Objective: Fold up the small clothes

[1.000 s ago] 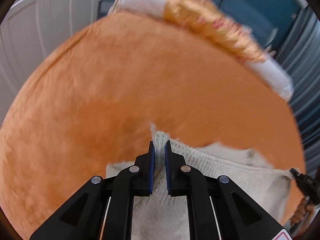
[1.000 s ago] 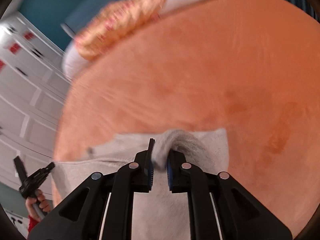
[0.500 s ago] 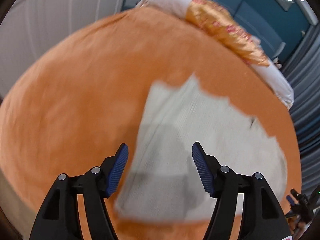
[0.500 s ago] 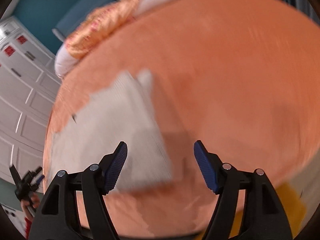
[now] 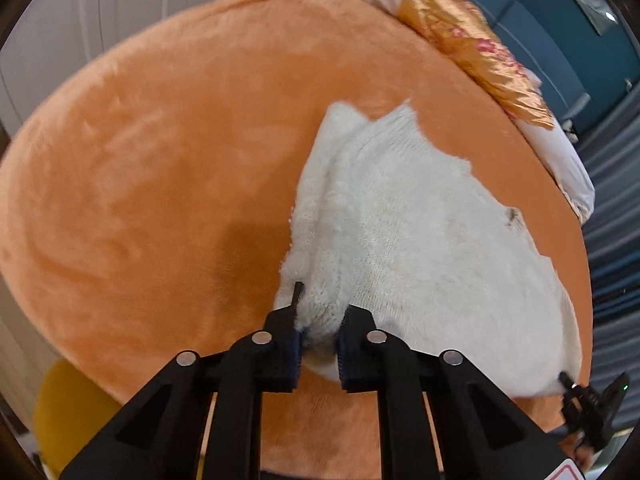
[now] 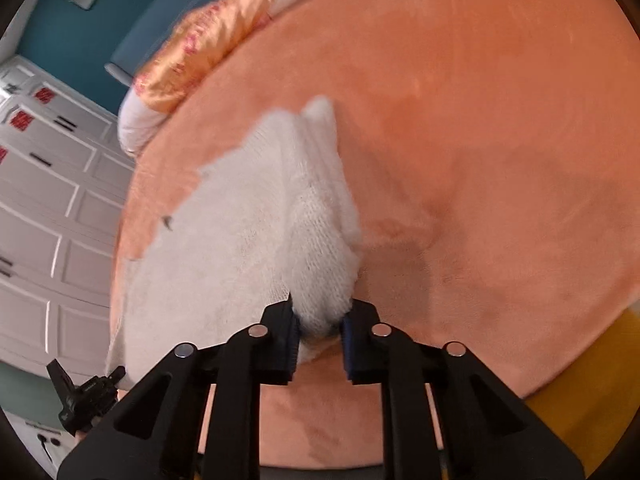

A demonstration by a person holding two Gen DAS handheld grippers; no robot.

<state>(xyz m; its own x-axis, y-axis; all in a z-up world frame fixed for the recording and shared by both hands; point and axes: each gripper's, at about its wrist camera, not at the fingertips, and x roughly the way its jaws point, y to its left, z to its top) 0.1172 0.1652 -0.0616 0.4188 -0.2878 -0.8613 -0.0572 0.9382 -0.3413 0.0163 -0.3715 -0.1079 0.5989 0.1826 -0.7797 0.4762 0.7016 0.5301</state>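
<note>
A white knitted garment (image 5: 408, 236) lies spread on an orange plush blanket (image 5: 160, 184). My left gripper (image 5: 318, 336) is shut on the garment's near left corner, with cloth bunched between the blue pads. In the right wrist view the same garment (image 6: 248, 224) lies left of centre, and my right gripper (image 6: 320, 334) is shut on its near right corner. Each gripper shows at the edge of the other's view, the right one (image 5: 592, 404) and the left one (image 6: 84, 396).
A gold patterned pillow (image 5: 476, 48) and white bedding (image 5: 560, 148) lie along the far edge of the bed. White panelled wardrobe doors (image 6: 44, 216) stand to the left, a blue wall (image 6: 132, 4) behind. A yellow object (image 6: 576, 372) sits below the near blanket edge.
Both grippers let go of the far edge, opened and drew back. They now have closed on the garment's near corners, which bunch up between the pads.
</note>
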